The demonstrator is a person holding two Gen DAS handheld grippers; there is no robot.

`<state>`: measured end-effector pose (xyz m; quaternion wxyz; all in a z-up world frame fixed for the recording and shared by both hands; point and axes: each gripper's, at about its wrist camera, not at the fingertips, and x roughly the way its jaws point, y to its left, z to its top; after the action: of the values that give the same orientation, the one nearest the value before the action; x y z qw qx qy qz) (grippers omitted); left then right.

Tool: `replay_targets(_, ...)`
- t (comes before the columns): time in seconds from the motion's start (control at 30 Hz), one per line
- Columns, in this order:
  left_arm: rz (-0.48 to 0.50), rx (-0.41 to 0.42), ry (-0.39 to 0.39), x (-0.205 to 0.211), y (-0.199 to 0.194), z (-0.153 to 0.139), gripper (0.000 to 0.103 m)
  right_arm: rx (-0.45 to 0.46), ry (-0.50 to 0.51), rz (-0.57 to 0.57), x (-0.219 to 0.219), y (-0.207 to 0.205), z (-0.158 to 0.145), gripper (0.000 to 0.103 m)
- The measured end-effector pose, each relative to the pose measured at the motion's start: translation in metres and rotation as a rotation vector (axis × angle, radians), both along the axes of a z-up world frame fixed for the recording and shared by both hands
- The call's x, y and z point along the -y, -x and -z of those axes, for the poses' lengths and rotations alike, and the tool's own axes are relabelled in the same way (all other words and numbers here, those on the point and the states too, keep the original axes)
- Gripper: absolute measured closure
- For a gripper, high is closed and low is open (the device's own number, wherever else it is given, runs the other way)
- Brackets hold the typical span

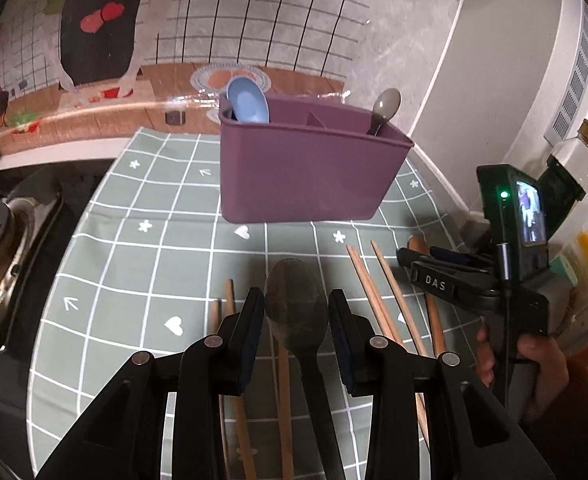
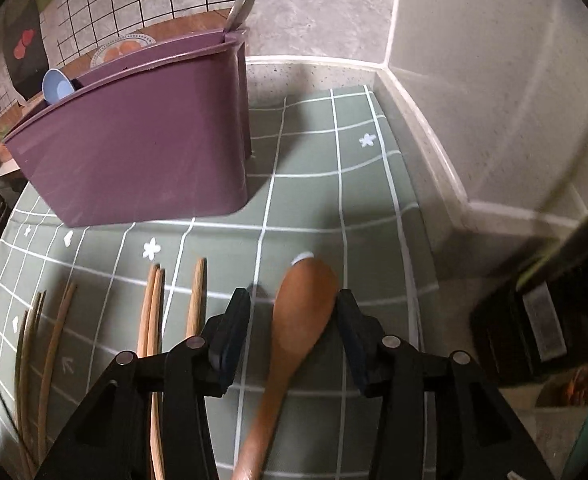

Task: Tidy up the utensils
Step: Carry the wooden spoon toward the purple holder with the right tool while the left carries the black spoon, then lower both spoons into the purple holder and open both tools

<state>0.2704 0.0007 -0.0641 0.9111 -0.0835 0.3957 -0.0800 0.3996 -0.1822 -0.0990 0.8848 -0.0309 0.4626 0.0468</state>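
Left gripper (image 1: 296, 312) is spread apart, straddling a dark spoon (image 1: 296, 304) lying on the mat (image 1: 142, 248). Right gripper (image 2: 294, 320) is likewise apart around a brown spoon (image 2: 301, 300) on the mat. The purple caddy (image 1: 305, 168) stands beyond, holding a blue spoon (image 1: 248, 100) and a grey spoon (image 1: 385, 106); chopsticks (image 1: 369, 288) lie loose beside the grippers.

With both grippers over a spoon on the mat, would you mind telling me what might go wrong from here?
1. The left gripper straddles the dark spoon, but chopsticks lie close beside it and might get caught.
2. The brown wooden spoon lies angled between the right gripper fingers, so it may twist.
3. The purple caddy looks light; an insertion could nudge it.
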Motion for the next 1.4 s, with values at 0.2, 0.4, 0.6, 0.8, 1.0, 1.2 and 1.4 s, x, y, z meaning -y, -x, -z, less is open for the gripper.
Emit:
replay_targets(0.2,0.001,0.022,0.009,-0.003,0.005,-0.008,0.069,0.018,-0.043,-0.007,0.0,0.002,-0.009,0.074)
replay_targets(0.4,0.014,0.051,0.035,-0.006,0.01,-0.018,0.069,0.115,-0.06,-0.022,0.003,0.028,-0.04,0.075)
replay_targets(0.6,0.015,0.091,0.023,-0.005,0.017,-0.032,0.069,0.202,-0.065,-0.054,0.0,0.055,-0.073,0.075)
replay_targets(0.8,0.024,0.118,0.032,-0.003,0.02,-0.045,0.07,0.252,-0.062,-0.073,0.0,0.07,-0.092,0.075)
replay_targets(1.0,0.022,0.173,0.016,-0.003,0.021,-0.066,0.07,0.297,-0.056,-0.086,-0.004,0.08,-0.11,0.075)
replay_targets(1.2,0.03,0.286,0.009,-0.008,0.01,-0.131,0.07,0.438,-0.064,-0.1,-0.011,0.084,-0.166,0.075)
replay_targets(1.4,0.011,0.458,-0.035,-0.017,-0.014,-0.223,0.07,0.652,-0.158,-0.132,-0.012,0.073,-0.27,0.075)
